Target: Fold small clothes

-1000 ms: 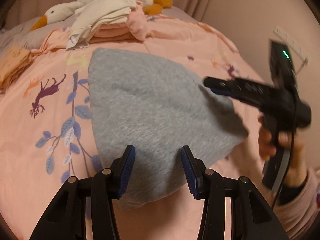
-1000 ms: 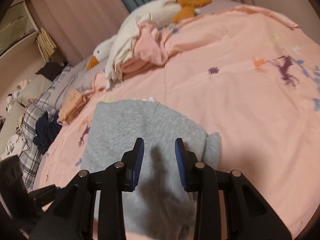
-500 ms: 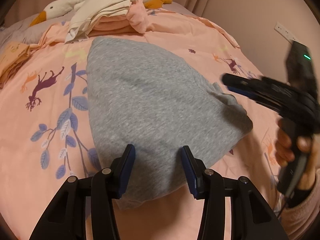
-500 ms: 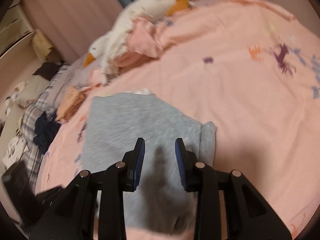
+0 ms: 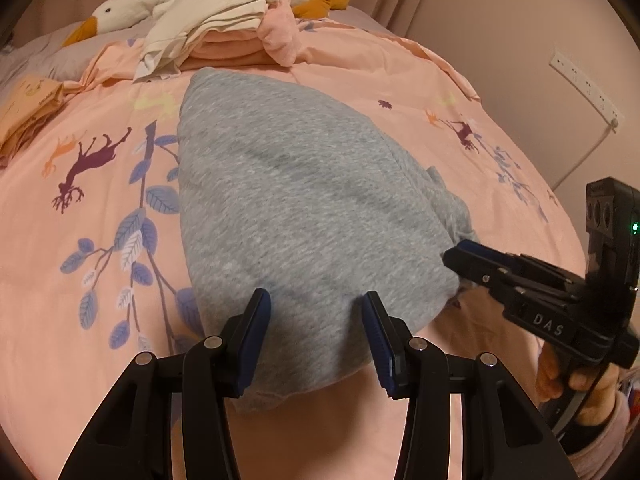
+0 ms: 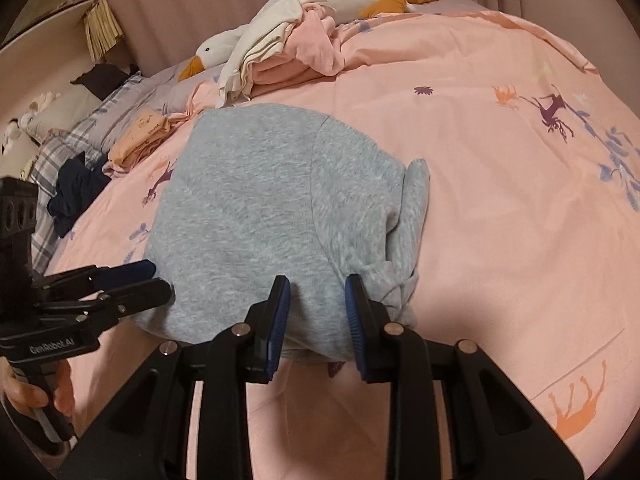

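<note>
The right tool (image 6: 314,316) had swung from above the grey sweatshirt (image 5: 304,216) to its near edge at 6 o'clock, jaws closing with the hem between the pads, not yet pinched. The left tool (image 5: 316,332) stayed put, jaws parted astride the same edge, gripping nothing. The sweatshirt lay folded on the pink bed (image 5: 80,320); another fold looked imminent.

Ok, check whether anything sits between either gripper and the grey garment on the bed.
Nothing visible does. The left gripper and right gripper both hover at the near edge of the grey garment, jaws apart over bare fabric; the right's are closing. The pile of clothes lies beyond its far end.
</note>
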